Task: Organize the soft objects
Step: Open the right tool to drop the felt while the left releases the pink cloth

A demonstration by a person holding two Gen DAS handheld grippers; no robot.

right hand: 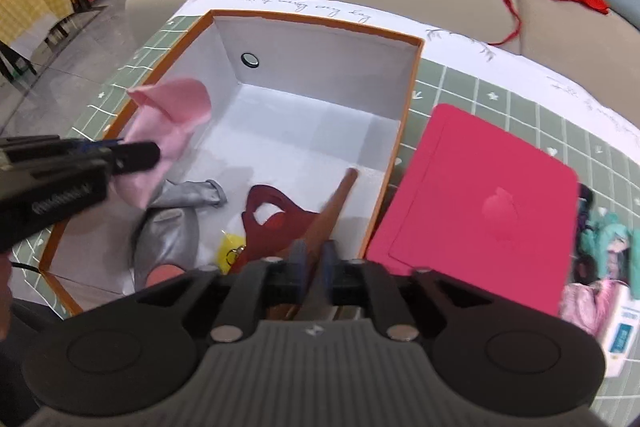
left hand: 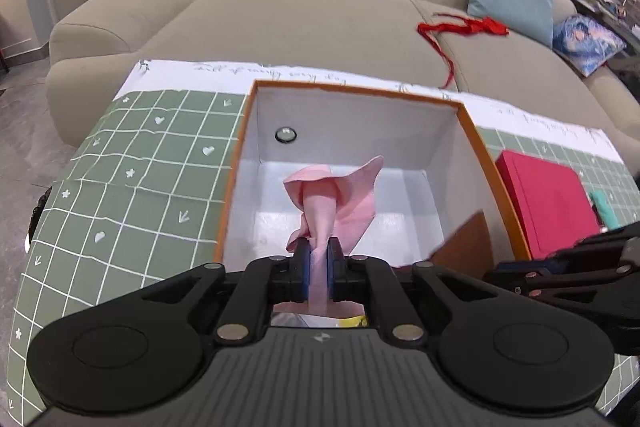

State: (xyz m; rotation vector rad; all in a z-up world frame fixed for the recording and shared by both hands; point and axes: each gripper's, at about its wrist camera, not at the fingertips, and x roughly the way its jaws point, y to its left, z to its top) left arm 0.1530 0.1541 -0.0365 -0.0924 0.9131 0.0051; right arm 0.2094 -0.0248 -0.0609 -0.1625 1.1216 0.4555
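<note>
An open orange box (left hand: 476,131) with white inside (right hand: 416,67) stands on a green grid mat. My left gripper (left hand: 319,259) is shut on a pink cloth (left hand: 340,199) and holds it over the box; the cloth (right hand: 168,119) hangs at the box's left side in the right wrist view. My right gripper (right hand: 314,263) is shut on a brown piece (right hand: 332,207) that sticks out over the box's near right part. On the box floor lie a silver cloth (right hand: 172,227), a dark red cut-out piece (right hand: 272,223) and a small yellow thing (right hand: 232,247).
A pink-red lid (right hand: 480,211) lies flat right of the box. Teal and pink soft things (right hand: 604,239) lie past it at the mat's right edge. A beige sofa (left hand: 304,11) behind holds a red ribbon (left hand: 468,27) and cushions.
</note>
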